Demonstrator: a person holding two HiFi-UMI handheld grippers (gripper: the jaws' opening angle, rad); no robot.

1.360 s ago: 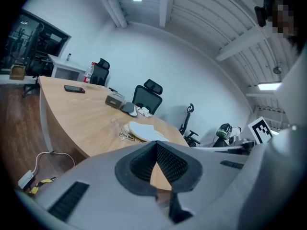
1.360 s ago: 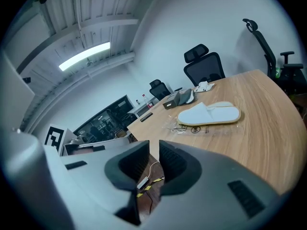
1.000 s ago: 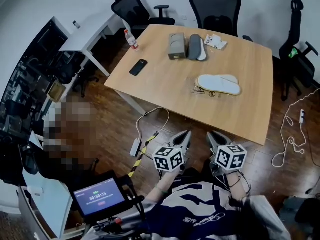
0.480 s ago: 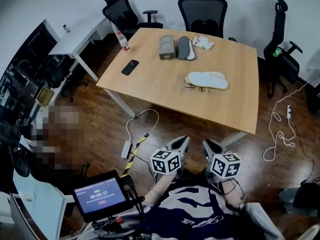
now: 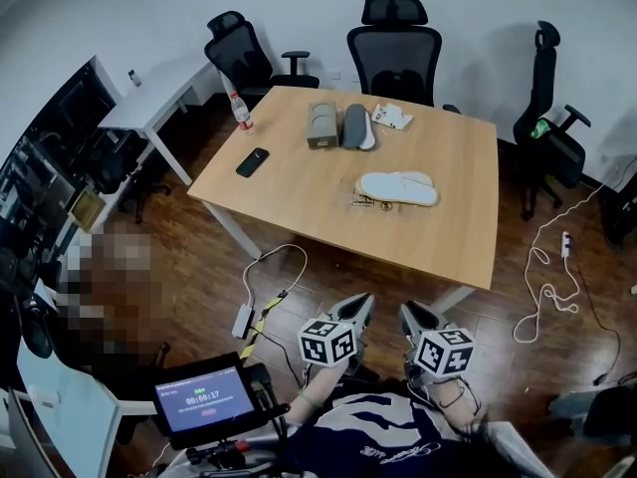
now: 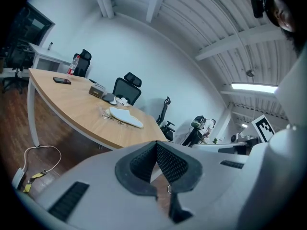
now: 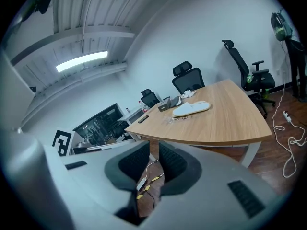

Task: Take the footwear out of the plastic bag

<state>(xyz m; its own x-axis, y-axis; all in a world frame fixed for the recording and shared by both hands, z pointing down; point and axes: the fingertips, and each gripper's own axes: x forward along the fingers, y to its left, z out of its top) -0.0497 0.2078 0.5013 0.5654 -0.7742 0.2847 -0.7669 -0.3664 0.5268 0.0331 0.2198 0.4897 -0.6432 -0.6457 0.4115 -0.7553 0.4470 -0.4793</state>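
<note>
A pair of white slippers (image 5: 398,188) lies on the wooden table (image 5: 299,197), with crumpled clear plastic (image 5: 362,200) at its left end; whether the bag encloses them I cannot tell. They also show in the left gripper view as white slippers (image 6: 125,117) and in the right gripper view as white slippers (image 7: 191,108). Both grippers hang over the floor, well short of the table's near edge. My left gripper (image 5: 356,307) (image 6: 156,145) is shut and empty. My right gripper (image 5: 410,314) (image 7: 154,150) stands slightly open with nothing between its pads.
On the table's far side lie a grey slipper (image 5: 355,127), a box (image 5: 321,125), a white packet (image 5: 392,117), a phone (image 5: 252,161) and a bottle (image 5: 240,112). Office chairs (image 5: 394,43) ring the table. Cables (image 5: 261,287) lie on the floor; a timer screen (image 5: 206,398) sits near me.
The head view has pulled back, so the table looks smaller and farther off. Both grippers sit lower in the frame, still close to my body; their jaws have not moved.
</note>
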